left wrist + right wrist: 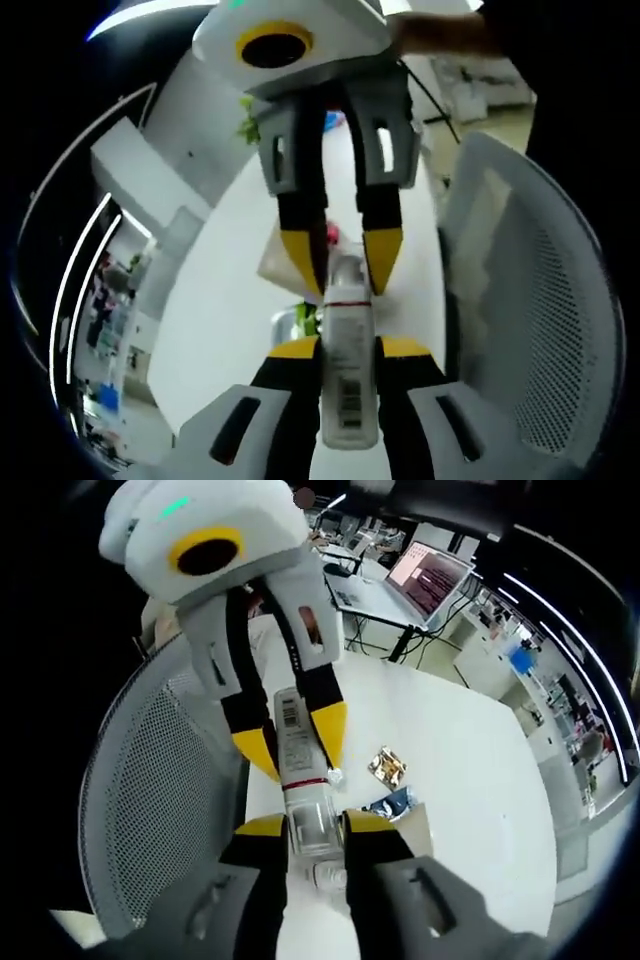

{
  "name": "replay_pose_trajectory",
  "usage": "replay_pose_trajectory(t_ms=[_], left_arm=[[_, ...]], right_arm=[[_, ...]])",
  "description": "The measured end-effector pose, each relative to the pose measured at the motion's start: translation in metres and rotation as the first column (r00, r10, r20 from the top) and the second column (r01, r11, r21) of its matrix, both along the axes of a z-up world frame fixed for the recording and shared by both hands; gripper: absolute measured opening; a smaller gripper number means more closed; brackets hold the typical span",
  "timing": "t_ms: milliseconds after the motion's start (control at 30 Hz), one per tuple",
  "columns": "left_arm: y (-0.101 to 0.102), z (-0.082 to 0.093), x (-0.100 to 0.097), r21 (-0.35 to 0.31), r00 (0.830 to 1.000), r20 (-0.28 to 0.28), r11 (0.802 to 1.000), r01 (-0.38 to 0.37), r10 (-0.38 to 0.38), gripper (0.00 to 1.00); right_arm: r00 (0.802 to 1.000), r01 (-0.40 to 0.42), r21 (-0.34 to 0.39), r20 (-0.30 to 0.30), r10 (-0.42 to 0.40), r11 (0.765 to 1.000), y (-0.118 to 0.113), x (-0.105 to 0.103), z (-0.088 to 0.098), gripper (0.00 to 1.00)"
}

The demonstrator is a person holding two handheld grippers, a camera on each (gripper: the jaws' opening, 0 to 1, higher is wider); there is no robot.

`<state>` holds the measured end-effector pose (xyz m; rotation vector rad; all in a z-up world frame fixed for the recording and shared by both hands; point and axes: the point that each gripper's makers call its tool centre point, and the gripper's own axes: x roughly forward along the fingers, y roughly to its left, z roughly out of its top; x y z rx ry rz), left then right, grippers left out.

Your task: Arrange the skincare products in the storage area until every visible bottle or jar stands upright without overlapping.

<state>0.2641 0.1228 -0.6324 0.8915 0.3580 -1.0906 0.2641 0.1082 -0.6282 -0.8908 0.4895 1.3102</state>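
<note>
two grippers meet on one bottle [347,385], which hangs above the white worktop [225,320]. left gripper [348,348] is clamped on the bottle's labelled body, barcode facing the camera. right gripper [312,825] grips the clear cap end of the same bottle [300,780]. in the right gripper view a gold foil sachet [386,766] and a dark blue packet [390,803] lie on the worktop [470,750] just beyond the bottle. a grey mesh chair back [540,330] stands beside the bottle.
</note>
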Motion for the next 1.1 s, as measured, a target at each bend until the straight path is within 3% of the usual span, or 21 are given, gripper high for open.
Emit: replay_pose_trajectory(t_ms=[167,267,567,700,767,833,933,1100], left_arm=[[0.005,-0.002,-0.001,-0.02,0.999,-0.027,1.0,-0.017,0.017,0.16],[0.01,-0.006,-0.003,-0.041,0.998,-0.057,0.998,-0.039,0.036,0.16],[0.015,-0.004,0.0,-0.173,0.984,-0.155,0.978,-0.117,0.09,0.16],[0.016,-0.004,0.002,-0.224,0.972,-0.208,0.962,-0.156,0.11,0.16],[0.018,-0.005,0.005,-0.229,0.971,-0.201,0.958,-0.173,0.127,0.16],[0.019,-0.005,0.006,-0.238,0.967,-0.214,0.953,-0.186,0.135,0.16],[0.014,-0.002,0.005,-0.296,0.955,-0.266,0.931,-0.214,0.135,0.16],[0.012,-0.004,0.004,-0.31,0.947,-0.292,0.923,-0.228,0.136,0.16]], right_arm=[[0.998,0.057,0.033,-0.041,-0.056,0.998,-0.005,0.0,-0.001,0.22],[0.996,0.081,0.049,-0.036,-0.079,0.995,-0.01,0.0,0.0,0.22],[0.966,0.225,0.191,-0.173,-0.193,0.956,-0.018,-0.005,0.003,0.22],[0.928,0.323,0.252,-0.274,-0.253,0.912,-0.022,-0.007,0.003,0.2],[0.915,0.356,0.271,-0.295,-0.274,0.894,-0.025,-0.006,0.003,0.21],[0.89,0.405,0.306,-0.347,-0.295,0.862,-0.026,-0.006,0.003,0.22],[0.855,0.466,0.364,-0.419,-0.305,0.807,-0.026,-0.008,0.004,0.22],[0.844,0.481,0.398,-0.45,-0.291,0.781,-0.027,-0.013,0.002,0.2]])
